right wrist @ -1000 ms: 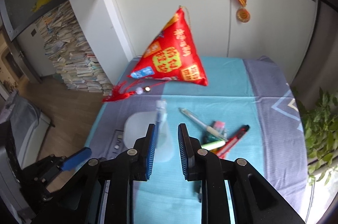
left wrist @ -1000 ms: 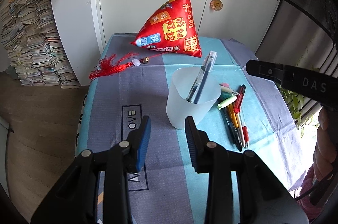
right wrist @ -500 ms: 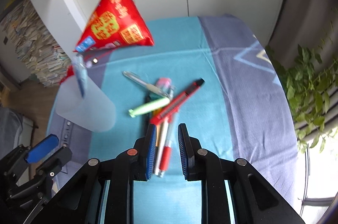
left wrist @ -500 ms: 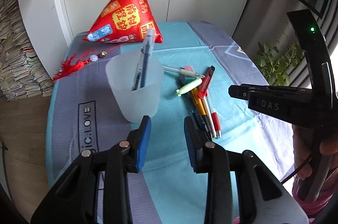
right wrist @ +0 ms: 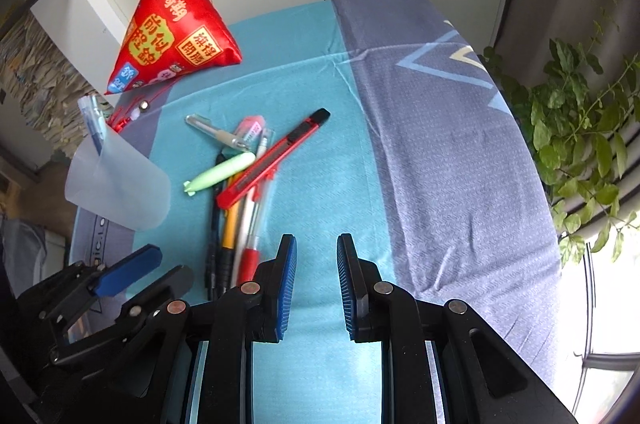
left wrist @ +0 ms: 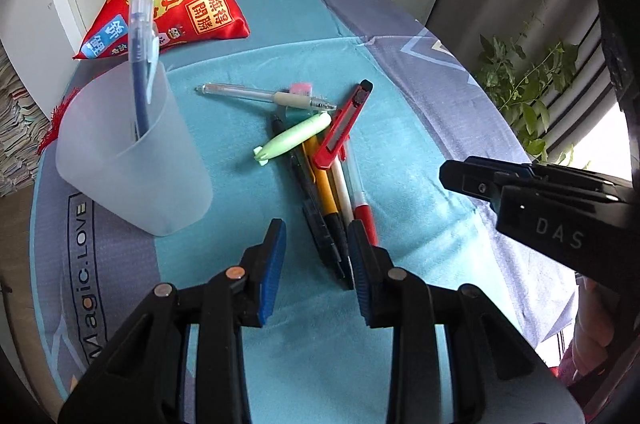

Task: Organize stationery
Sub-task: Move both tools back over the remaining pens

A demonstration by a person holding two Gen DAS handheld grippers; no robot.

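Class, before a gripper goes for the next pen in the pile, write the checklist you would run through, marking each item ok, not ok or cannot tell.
1. Left gripper empty, jaws apart: ok.
2. Right gripper empty, jaws apart: ok.
3. Cup upright, with room beside the blue pen: ok.
4. Pens free to lift: not ok; the red knife and green pen lie across them.
5. Left gripper lined up over one pen: cannot tell.

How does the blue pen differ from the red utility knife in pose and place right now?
The blue pen stands nearly upright, leaning on the rim inside the frosted cup; the red utility knife lies flat outside it. The pen is alone in the cup; the knife rests across a pile of loose pens. Neither is gripped.
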